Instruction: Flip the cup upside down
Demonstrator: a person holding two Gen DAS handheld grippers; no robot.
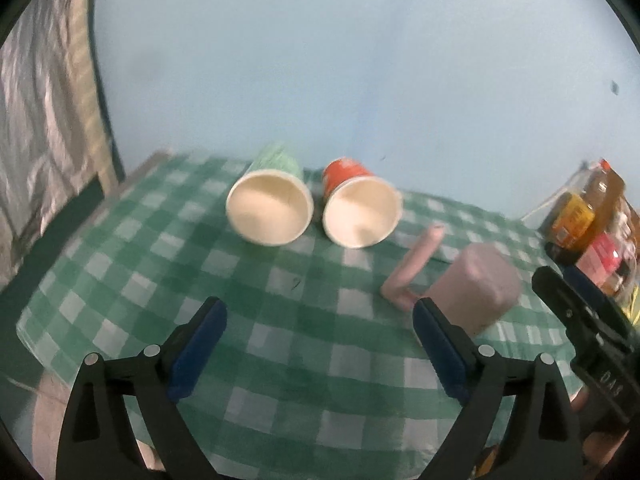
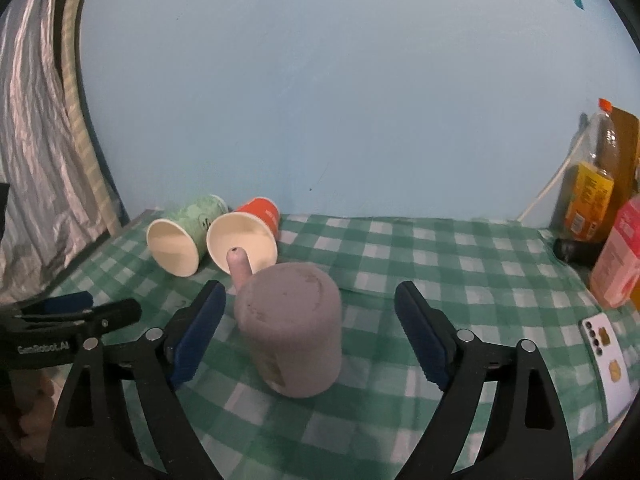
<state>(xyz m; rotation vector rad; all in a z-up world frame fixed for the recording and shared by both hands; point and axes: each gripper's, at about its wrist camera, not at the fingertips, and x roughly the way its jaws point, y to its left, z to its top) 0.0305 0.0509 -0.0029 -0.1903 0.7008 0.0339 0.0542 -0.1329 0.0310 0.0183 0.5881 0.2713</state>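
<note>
A pink cup (image 2: 290,328) with a long handle (image 2: 239,270) stands upside down on the checked cloth, between my right gripper's (image 2: 310,300) open fingers, touching neither. It also shows in the left wrist view (image 1: 478,286), right of my open, empty left gripper (image 1: 320,310). A green paper cup (image 1: 272,204) and an orange paper cup (image 1: 358,206) lie on their sides behind, mouths toward me. They also show in the right wrist view, the green cup (image 2: 182,234) left of the orange cup (image 2: 248,236).
The green checked tablecloth (image 2: 440,248) covers the table against a blue wall. Bottles (image 2: 592,184) and a pink carton (image 2: 618,256) stand at the right edge, a phone (image 2: 608,360) lies near them. A curtain (image 2: 36,160) hangs at the left.
</note>
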